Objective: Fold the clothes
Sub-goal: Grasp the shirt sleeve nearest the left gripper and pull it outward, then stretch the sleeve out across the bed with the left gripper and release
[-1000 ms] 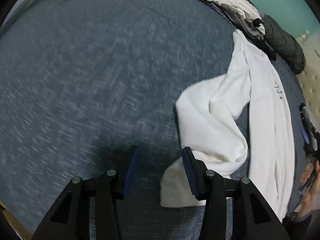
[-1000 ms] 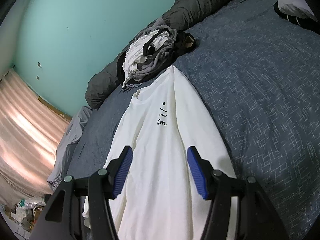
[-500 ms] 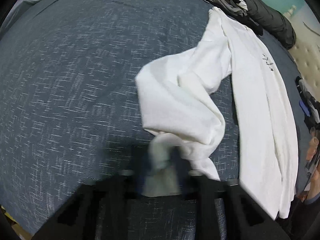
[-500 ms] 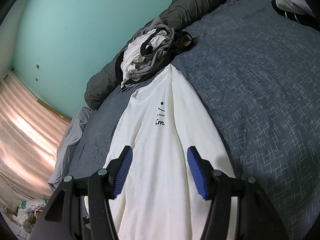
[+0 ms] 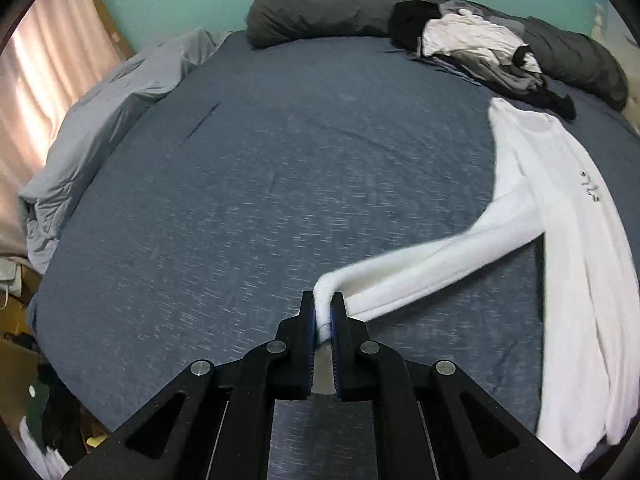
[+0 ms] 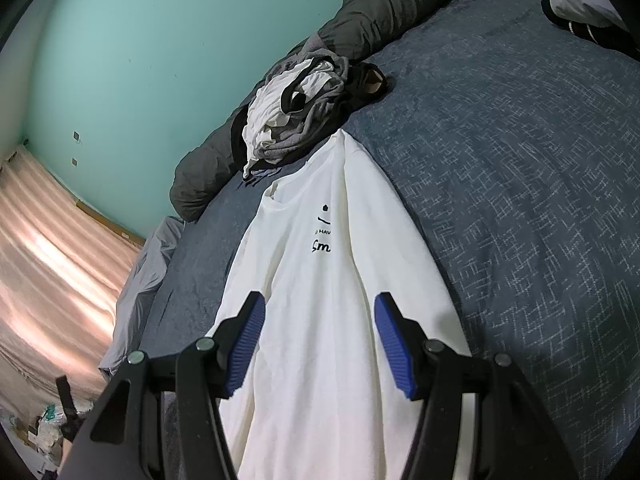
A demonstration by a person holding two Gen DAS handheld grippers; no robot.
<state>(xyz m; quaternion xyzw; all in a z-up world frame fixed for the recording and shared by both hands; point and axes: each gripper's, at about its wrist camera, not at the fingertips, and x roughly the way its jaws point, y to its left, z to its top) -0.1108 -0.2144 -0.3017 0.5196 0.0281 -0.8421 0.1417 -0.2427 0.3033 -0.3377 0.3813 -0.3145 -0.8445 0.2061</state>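
Note:
A white long-sleeved shirt [image 5: 568,248] with small black print lies lengthwise on the dark blue bed [image 5: 248,184], at the right in the left wrist view. Its sleeve [image 5: 424,268] stretches leftward off the body, lifted above the cover. My left gripper [image 5: 323,314] is shut on the sleeve's cuff end. In the right wrist view the same shirt [image 6: 320,280] lies flat, collar toward the far end. My right gripper [image 6: 320,344] hovers open over the shirt's lower body, nothing between its blue pads.
A pile of grey, white and black clothes [image 5: 480,48] sits at the bed's far end against a dark grey rolled duvet [image 5: 320,16]. A light grey blanket [image 5: 100,120] is bunched along the left edge. Boxes and clutter [image 5: 24,400] lie on the floor beside the bed.
My left gripper closed on the crumpled sleeve's end and pulled it up and out, straightening it from the shirt. The right gripper stayed open and nearly still.

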